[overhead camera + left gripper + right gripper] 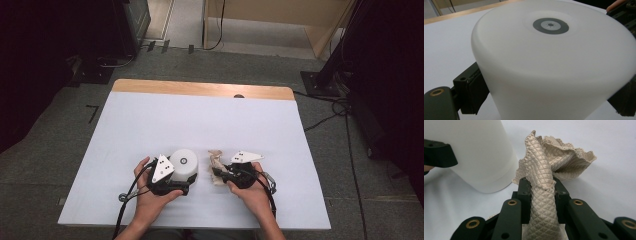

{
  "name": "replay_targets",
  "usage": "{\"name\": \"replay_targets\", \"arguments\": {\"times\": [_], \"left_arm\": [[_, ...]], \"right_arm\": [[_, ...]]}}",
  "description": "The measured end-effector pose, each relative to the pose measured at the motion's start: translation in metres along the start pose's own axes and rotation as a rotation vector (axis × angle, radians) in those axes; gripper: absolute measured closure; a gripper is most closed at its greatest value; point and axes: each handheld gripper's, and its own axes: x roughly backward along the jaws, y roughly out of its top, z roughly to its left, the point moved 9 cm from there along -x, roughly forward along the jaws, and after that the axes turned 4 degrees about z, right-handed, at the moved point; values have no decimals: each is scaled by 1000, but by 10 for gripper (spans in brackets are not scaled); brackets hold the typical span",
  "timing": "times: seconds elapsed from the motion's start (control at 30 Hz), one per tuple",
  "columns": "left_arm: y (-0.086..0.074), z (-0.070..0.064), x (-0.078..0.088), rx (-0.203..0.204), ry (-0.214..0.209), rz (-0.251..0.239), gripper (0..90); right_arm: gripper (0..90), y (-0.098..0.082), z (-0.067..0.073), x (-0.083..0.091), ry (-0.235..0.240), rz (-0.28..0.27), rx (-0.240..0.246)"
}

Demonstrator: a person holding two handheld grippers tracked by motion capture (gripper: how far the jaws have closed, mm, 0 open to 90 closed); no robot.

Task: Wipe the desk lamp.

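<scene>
high: overhead, forward-down | tool cams: close, low | shared: white cup (554, 65), likely

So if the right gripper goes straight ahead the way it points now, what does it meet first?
Probably the white container, which stands just ahead and to the left of the right gripper. The right gripper's jaws pinch a beige quilted cloth, so the cloth would likely touch first; depth is unclear.

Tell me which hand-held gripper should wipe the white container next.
Right hand-held gripper: probably, as it already pinches the beige cloth beside the white container. The left hand-held gripper clasps that container.
</scene>
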Motion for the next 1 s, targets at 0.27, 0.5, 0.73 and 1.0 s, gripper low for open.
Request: {"name": "replay_targets", "arguments": {"times": [0.27,0.5,0.73,1.0], "left_arm": [[0,0,4,-148,-239,4,82],[-1,4,6,-147,-215,4,55],[1,3,18,-94,-176,-19,26],[4,1,17,-88,-150,-17,81]], "right_arm": [[687,-8,-3,8,36,11,-5],[532,-12,-13,10,4,16,-19],[530,-3,-13,26,-7,50,39],[744,-19,-3,12,13,179,122]]}}
